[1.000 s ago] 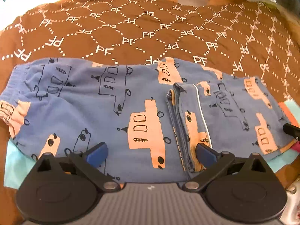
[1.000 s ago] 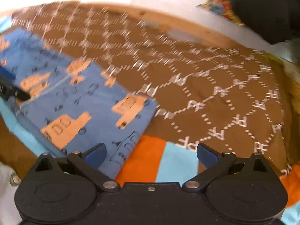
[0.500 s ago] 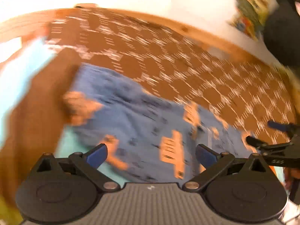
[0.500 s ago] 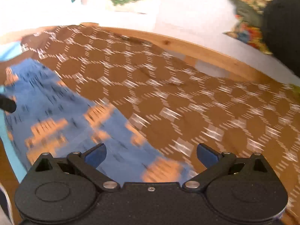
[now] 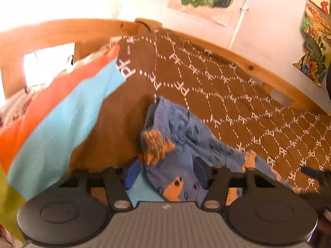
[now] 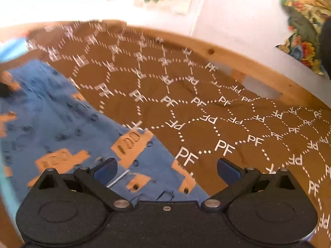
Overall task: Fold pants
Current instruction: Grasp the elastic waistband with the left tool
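Our left gripper (image 5: pixel 165 172) has been closing around the blue truck-print cotton pants' (image 5: pixel 186 144) waistband, seemingly without pinching it yet; our right gripper (image 6: pixel 167 168) gapes empty above them.

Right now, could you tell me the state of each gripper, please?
Left gripper: open, jaws just been closing around the pants.
Right gripper: open, holding nothing.

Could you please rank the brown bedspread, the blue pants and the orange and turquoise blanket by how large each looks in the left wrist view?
1. brown bedspread, the largest.
2. orange and turquoise blanket and blue pants: their visible areas look alike, and the blanket lies nearer the distorted edge of the picture, so I would not rank them.
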`<state>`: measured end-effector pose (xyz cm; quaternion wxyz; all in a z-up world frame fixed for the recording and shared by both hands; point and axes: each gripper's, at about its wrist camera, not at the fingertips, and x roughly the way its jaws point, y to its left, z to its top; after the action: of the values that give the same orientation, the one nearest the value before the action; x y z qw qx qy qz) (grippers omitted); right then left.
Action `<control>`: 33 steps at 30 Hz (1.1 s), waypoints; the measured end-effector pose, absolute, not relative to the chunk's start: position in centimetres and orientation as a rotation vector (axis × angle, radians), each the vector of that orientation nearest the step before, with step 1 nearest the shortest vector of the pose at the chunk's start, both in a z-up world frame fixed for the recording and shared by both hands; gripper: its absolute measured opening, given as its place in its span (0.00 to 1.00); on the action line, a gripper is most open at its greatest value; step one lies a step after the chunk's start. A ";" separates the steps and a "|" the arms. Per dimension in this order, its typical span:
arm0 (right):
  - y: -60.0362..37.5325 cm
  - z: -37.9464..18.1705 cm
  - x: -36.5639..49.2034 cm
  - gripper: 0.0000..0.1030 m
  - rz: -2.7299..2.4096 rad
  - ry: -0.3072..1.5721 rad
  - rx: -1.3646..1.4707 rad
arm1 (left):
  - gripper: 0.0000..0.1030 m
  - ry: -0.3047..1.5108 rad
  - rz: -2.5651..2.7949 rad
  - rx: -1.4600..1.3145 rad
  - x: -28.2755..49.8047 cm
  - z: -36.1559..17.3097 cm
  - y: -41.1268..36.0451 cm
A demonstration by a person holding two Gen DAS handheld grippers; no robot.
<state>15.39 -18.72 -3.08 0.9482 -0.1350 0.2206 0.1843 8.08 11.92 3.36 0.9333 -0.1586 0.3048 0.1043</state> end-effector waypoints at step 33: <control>-18.8 -7.0 10.4 0.99 0.443 0.578 -0.241 | 0.49 0.632 0.311 -0.214 9.4 2.6 11.8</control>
<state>10.43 -18.80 -6.95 0.9273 -0.1174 0.2821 0.2163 9.45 11.82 2.56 0.9330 -0.1047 0.3090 0.1519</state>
